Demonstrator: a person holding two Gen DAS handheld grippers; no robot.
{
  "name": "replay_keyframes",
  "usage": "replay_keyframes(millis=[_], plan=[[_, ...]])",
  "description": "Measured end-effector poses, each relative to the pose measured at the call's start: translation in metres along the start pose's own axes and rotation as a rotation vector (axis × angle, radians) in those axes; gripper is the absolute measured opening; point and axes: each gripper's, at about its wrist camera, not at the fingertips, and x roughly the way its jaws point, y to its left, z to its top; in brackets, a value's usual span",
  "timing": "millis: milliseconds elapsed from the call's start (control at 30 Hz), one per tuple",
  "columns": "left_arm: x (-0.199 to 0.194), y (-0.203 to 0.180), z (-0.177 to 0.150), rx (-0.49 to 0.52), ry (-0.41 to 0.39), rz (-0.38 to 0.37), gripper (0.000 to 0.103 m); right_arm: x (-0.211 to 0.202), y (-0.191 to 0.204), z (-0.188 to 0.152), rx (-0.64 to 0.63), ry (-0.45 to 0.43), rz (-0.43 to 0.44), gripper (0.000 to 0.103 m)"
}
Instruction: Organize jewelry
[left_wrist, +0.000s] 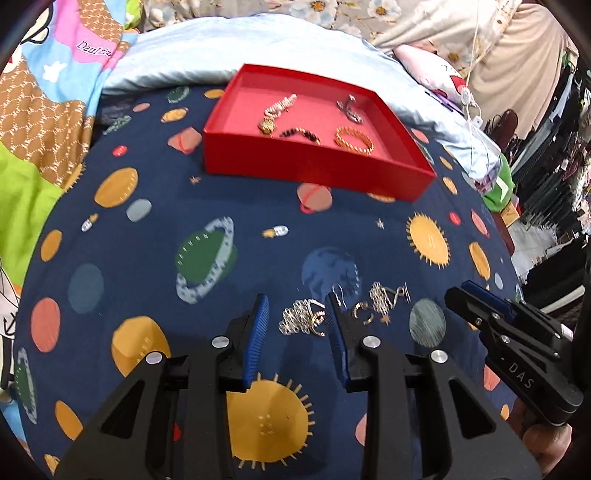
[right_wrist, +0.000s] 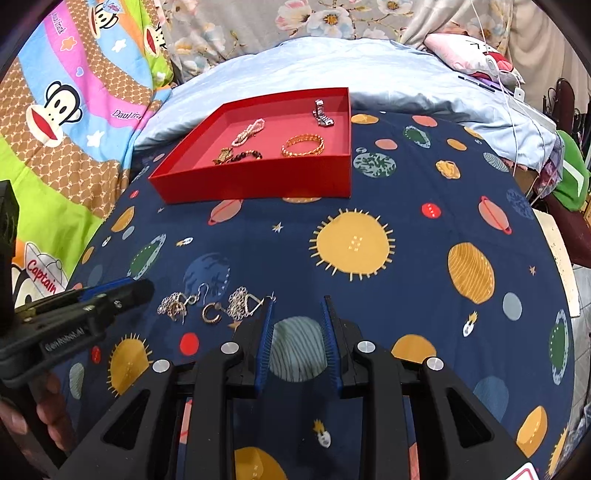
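Space-print bedspread (right_wrist: 369, 177) covers the bed, so that's the work surface. Left tongs (left_wrist: 297, 310) are partly spread right over the loose pile of earrings (left_wrist: 347, 308) on the spread, nothing pinched yet. Right tongs (right_wrist: 297, 310) sit just beside that pile, also a bit apart and empty. Well beyond the pile is the red tray (right_wrist: 258, 181), already holding a gold bangle (right_wrist: 303, 145), pearl strand (right_wrist: 249, 134), dark beads and a watch. I'd say roughly halfway: earrings still to go.
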Motion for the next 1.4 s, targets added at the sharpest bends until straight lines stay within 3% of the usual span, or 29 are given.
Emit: replay_keyframes(millis=[433, 867, 967, 1400], plan=[[0.019, -0.006, -0.012, 0.006, 0.053, -0.020, 0.029, 0.004, 0.017, -0.009, -0.031, 0.031, 0.034, 0.025], [0.025, -0.021, -0.014, 0.047, 0.036, -0.004, 0.029, 0.008, 0.022, -0.009, -0.037, 0.038, 0.046, 0.025], [0.027, -0.023, -0.014, 0.061, 0.041, -0.002, 0.013, 0.008, 0.021, -0.009, -0.034, 0.039, 0.045, 0.025], [0.017, -0.016, -0.013, 0.062, 0.022, -0.013, 0.000, 0.009, 0.021, -0.010, -0.036, 0.039, 0.054, 0.025]])
